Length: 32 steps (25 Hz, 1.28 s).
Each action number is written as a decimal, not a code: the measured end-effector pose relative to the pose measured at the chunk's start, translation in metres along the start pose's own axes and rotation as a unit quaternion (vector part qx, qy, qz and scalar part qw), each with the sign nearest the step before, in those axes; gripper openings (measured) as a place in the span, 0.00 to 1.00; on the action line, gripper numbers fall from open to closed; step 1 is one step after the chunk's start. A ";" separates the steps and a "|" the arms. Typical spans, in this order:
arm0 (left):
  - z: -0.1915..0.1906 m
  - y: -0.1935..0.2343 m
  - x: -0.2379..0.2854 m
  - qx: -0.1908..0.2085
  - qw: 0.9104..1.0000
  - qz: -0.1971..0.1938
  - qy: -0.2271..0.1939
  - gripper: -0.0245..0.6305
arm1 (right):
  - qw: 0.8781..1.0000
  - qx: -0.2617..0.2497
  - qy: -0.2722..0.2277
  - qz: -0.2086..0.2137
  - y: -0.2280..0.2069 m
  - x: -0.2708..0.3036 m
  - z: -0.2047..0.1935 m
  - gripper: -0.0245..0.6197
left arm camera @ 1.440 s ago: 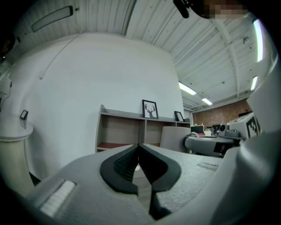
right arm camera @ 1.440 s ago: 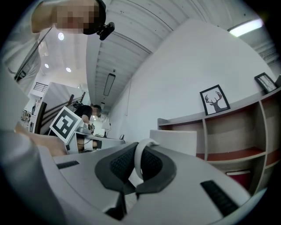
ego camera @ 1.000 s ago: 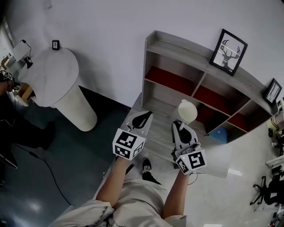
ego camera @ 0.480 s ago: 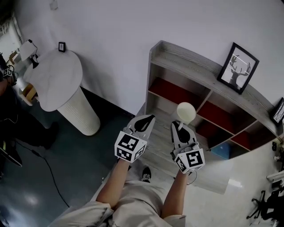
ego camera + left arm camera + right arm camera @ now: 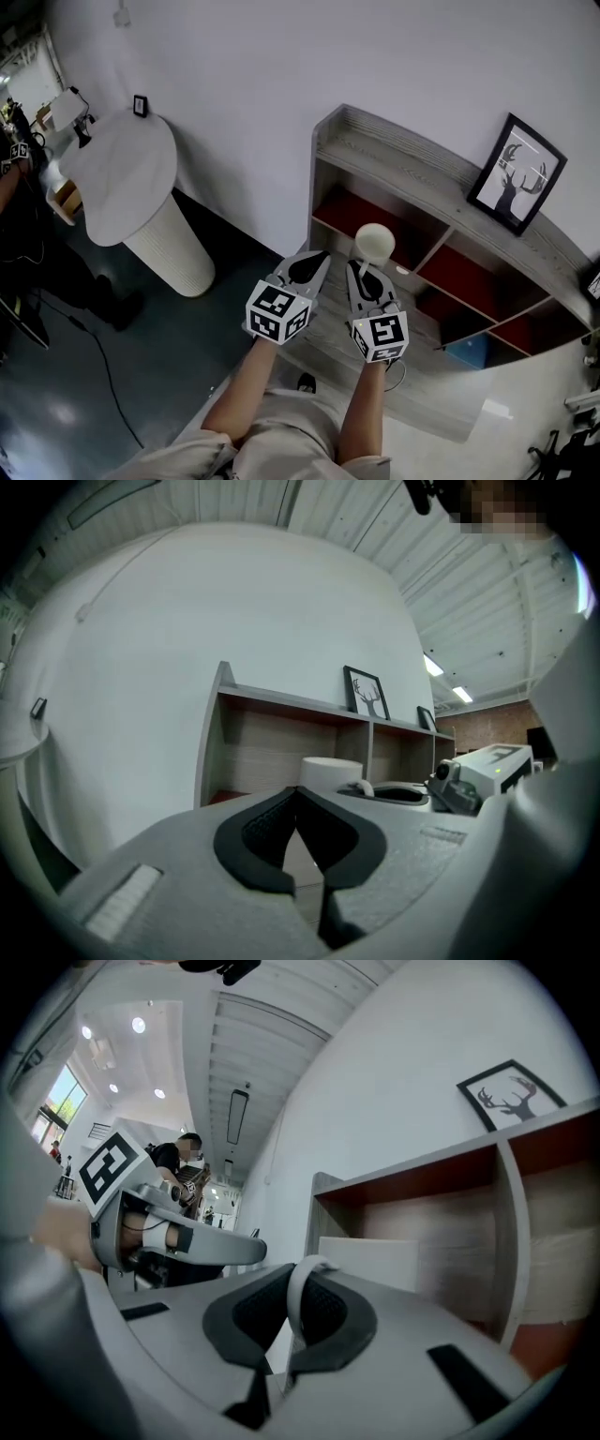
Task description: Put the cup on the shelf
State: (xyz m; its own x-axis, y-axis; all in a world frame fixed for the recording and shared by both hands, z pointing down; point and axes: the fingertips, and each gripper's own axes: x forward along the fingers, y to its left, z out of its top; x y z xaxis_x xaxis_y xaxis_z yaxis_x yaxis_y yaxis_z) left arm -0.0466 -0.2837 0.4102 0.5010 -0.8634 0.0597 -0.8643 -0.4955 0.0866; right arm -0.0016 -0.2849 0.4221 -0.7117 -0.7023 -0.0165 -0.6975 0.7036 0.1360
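Up in front of the shelf [image 5: 403, 155] with the cup [image 5: 374, 241] right now, pinched by its white handle [image 5: 298, 1283] in the jaws of the right gripper [image 5: 364, 274]. Looking along that gripper: handle clamped tight between the dark pads [image 5: 248, 1318], standing upright in the gap, pale cup body just beyond it, set against the wood-backed upper left compartment. Held in the air by the look of the head view, at the shelf's left end, about level with the red-floored upper row; hard to tell how far short of the opening. Over to the left gripper [image 5: 309, 262]: just beside the right one, pointing the same way at the shelf, jaws pressed together on nothing, tips meeting in a point in its own view, with the cup and the right gripper showing just off to their right. Below both marker cubes [image 5: 277, 314], bare forearms [image 5: 242, 394] reaching forward side by side. On top of the shelf, leaning back against the white wall [image 5: 262, 84], a framed deer picture [image 5: 517, 173], and a second frame [image 5: 424, 716] farther along. Well off to the left, on the dark floor [image 5: 141, 375], a round white table [image 5: 122, 169] on a ribbed pedestal, with clutter at its far rim too small to name.
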 end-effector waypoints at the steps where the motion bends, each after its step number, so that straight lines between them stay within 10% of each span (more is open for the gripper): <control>1: 0.000 0.002 0.004 0.005 1.000 0.001 0.001 0.05 | 1.000 0.006 -0.002 0.004 -0.003 0.007 -0.003 0.06; 17: -0.013 0.046 0.018 0.004 0.997 0.070 0.011 0.05 | 1.000 0.023 0.000 -0.017 -0.038 0.056 -0.027 0.06; 26: -0.013 0.052 0.045 -0.002 0.999 0.036 0.009 0.05 | 0.989 0.128 0.002 -0.075 -0.073 0.063 -0.024 0.06; 32: -0.006 0.051 0.072 -0.002 1.000 -0.001 0.009 0.05 | 0.989 0.089 0.060 -0.104 -0.076 0.076 -0.033 0.06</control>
State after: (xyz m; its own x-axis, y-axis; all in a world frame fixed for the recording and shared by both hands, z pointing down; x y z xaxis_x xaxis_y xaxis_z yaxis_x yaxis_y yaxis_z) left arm -0.0545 -0.3706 0.4245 0.5035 -0.8606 0.0765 -0.8631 -0.4968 0.0911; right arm -0.0001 -0.3953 0.4434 -0.5438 -0.8340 0.0932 -0.8390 0.5431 -0.0348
